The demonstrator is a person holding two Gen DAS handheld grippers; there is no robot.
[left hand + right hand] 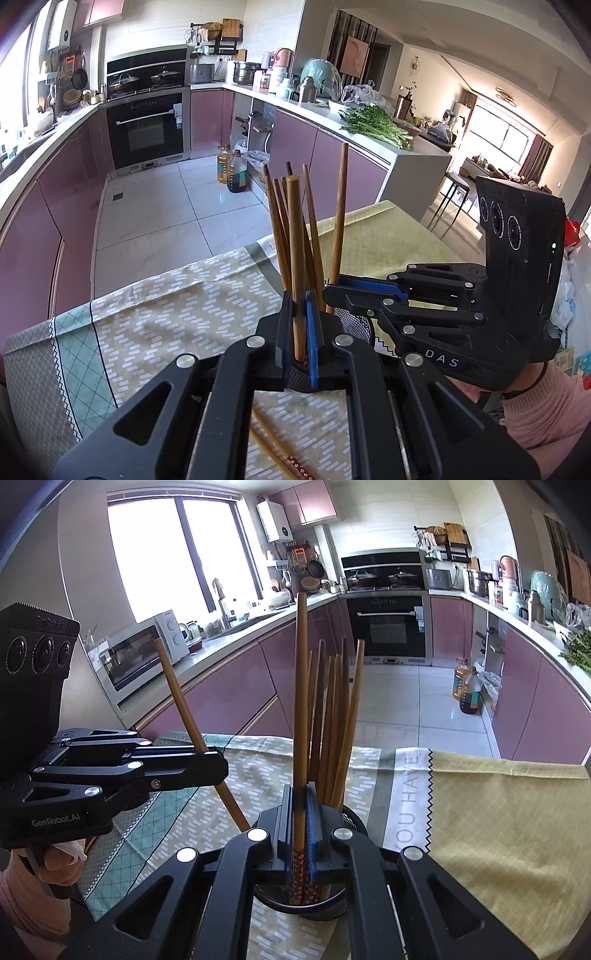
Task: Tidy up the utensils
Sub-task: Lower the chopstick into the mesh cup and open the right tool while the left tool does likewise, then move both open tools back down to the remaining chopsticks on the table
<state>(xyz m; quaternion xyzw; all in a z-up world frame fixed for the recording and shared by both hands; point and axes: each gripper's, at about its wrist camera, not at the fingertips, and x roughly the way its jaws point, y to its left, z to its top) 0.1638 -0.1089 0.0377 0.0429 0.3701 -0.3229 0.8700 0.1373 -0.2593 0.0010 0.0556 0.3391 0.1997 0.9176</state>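
A black mesh holder (pixel 334 910) stands on the patterned cloth with several wooden chopsticks (pixel 334 716) upright in it. My right gripper (pixel 299 797) is shut on one chopstick (pixel 300 686), held upright, its patterned lower end down inside the holder. My left gripper (pixel 300 306) is shut on another chopstick (pixel 295 236). In the right wrist view this left gripper (pixel 221 764) sits left of the holder, its chopstick (pixel 181 701) tilted, the lower tip at the holder's rim. The right gripper (pixel 328 291) shows beside the holder (pixel 354 325).
Two loose chopsticks (pixel 273 443) lie on the cloth (pixel 166 317) near me. A yellow-green cloth (pixel 498 830) covers the table's right side. Beyond the table edge lie the kitchen floor, purple cabinets, an oven (pixel 388 627) and oil bottles (pixel 467 690). A person's sleeve (pixel 546 410) shows at the right.
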